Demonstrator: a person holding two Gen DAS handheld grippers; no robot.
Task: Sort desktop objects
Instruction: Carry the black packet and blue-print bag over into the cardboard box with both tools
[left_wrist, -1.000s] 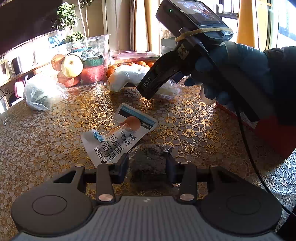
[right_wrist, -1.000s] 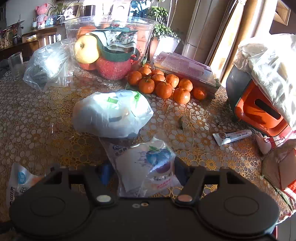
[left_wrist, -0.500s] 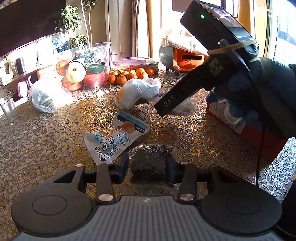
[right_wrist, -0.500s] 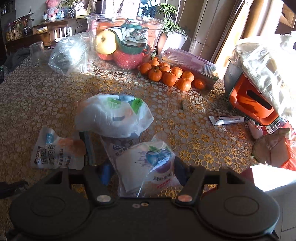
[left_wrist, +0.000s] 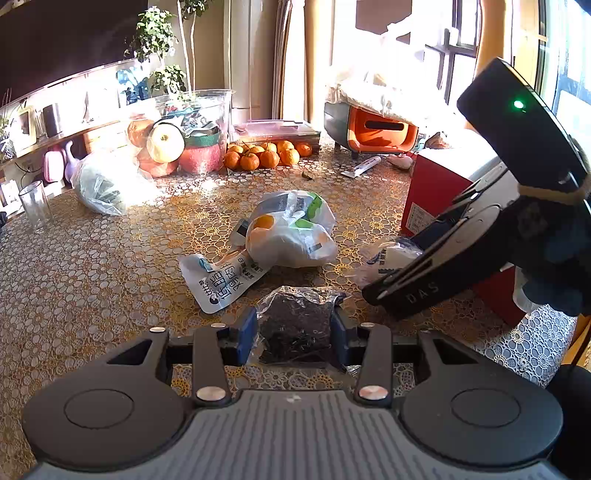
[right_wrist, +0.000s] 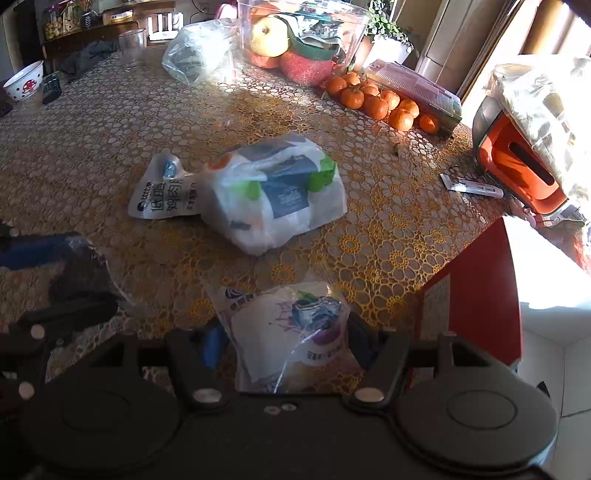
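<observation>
My left gripper (left_wrist: 294, 334) is shut on a clear packet of dark dried stuff (left_wrist: 295, 325), held above the table. My right gripper (right_wrist: 286, 345) is shut on a white snack packet with a blueberry print (right_wrist: 295, 332); it also shows in the left wrist view (left_wrist: 391, 258), just left of a red box (left_wrist: 436, 195). On the table lie a white plastic bag of packets (right_wrist: 277, 195) and a flat white pouch with printed characters (right_wrist: 162, 192). The left gripper with its dark packet shows at the left edge of the right wrist view (right_wrist: 74, 273).
At the back stand a clear tub of fruit (left_wrist: 177, 140), a heap of mandarins (left_wrist: 266, 155), a lidded flat box (left_wrist: 277, 129), an orange-and-grey appliance (left_wrist: 369, 129), a tube (right_wrist: 472, 186), a clear bag (left_wrist: 107, 181) and a glass (left_wrist: 35, 206). The red box's open top (right_wrist: 546, 277) is at the right.
Both grippers have pulled back and up from the table with their packets. The right gripper has swung right, close beside the red box.
</observation>
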